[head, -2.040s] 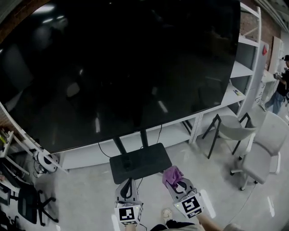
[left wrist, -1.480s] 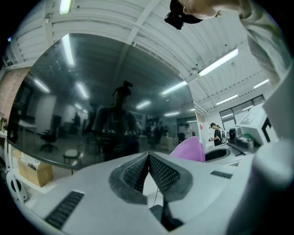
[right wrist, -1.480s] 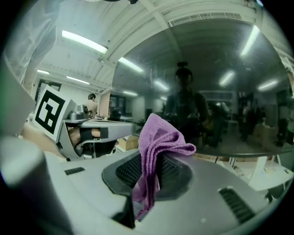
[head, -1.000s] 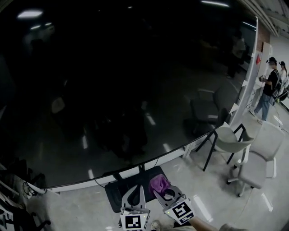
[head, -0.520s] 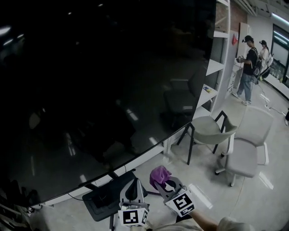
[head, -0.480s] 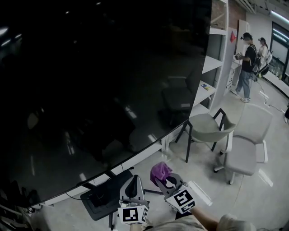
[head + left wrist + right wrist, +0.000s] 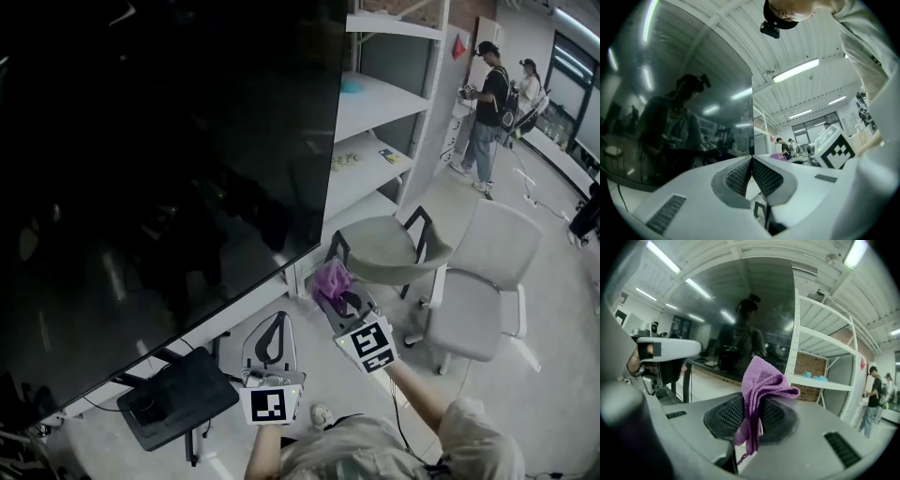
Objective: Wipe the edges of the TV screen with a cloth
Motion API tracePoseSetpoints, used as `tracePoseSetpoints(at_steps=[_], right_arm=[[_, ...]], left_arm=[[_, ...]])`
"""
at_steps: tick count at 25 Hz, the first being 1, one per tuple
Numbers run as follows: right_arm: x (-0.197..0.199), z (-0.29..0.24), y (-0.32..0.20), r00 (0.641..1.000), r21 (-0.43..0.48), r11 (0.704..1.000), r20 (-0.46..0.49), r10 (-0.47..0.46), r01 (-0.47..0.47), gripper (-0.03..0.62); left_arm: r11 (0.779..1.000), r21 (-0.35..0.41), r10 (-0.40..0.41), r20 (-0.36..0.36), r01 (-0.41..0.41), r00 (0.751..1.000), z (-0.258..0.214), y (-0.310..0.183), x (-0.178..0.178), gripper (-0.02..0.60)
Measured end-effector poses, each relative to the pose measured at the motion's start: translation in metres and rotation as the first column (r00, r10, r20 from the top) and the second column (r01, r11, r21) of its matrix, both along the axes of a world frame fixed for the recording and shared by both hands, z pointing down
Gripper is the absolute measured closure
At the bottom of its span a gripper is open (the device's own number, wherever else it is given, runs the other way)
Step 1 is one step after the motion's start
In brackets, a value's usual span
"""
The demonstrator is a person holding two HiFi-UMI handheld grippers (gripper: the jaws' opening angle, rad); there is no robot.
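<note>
White shelving [image 7: 394,89] at rear: my right gripper [image 7: 343,302] clamps the purple cloth [image 7: 331,277] near the TV screen [image 7: 141,187] lower-right corner (left gripper [image 7: 274,323] closed, empty); edge wiping seemingly not yet begun.
</note>
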State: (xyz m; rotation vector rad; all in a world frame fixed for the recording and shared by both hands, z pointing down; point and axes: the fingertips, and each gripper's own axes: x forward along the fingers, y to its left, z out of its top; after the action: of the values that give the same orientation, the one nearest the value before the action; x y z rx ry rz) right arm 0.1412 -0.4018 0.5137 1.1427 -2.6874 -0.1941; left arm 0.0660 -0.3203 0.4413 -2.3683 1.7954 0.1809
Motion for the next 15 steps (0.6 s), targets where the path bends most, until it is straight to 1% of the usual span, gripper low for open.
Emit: tracePoseSetpoints(at_steps=[2, 5, 6, 8, 10, 13, 15], right_arm=[[0.003, 0.010, -0.024, 1.000, -0.006, 1.000, -0.018, 0.008, -0.008, 0.531], [0.002, 0.034, -0.054, 0.999, -0.057, 0.998, -0.034, 0.009, -0.011, 0.531], [0.002, 0.040, -0.062, 1.000, -0.077, 0.997, -0.027, 0.009, -0.011, 0.531], [0.001, 0.047, -0.073, 1.000, -0.102, 0.995, -0.008, 0.010, -0.010, 0.531], [-0.002, 0.050, -0.084, 1.000, -0.105, 0.994, -0.005, 0.012, -0.012, 0.531], [-0.008, 0.053, -0.098, 1.000, -0.099, 0.995, -0.013, 0.009, -0.011, 0.531], [-0.013, 0.054, -0.105, 1.000, -0.091, 0.996, -0.016, 0.005, -0.006, 0.531]], left_arm=[[1.000, -0.013, -0.009, 0.013, 0.010, 1.000, 0.007, -0.012, 0.002, 0.566], [0.997, -0.070, -0.026, 0.034, 0.028, 0.999, 0.025, -0.028, 0.003, 0.566], [0.997, -0.078, -0.027, 0.035, 0.030, 0.999, 0.028, -0.032, 0.004, 0.566], [0.997, -0.067, -0.025, 0.034, 0.027, 0.999, 0.025, -0.038, 0.009, 0.566], [0.998, -0.055, -0.019, 0.035, 0.021, 0.999, 0.021, -0.043, 0.012, 0.566], [0.996, -0.082, -0.025, 0.056, 0.030, 0.998, 0.030, -0.048, 0.009, 0.566], [0.993, -0.109, -0.037, 0.054, 0.043, 0.998, 0.037, -0.048, 0.005, 0.566]])
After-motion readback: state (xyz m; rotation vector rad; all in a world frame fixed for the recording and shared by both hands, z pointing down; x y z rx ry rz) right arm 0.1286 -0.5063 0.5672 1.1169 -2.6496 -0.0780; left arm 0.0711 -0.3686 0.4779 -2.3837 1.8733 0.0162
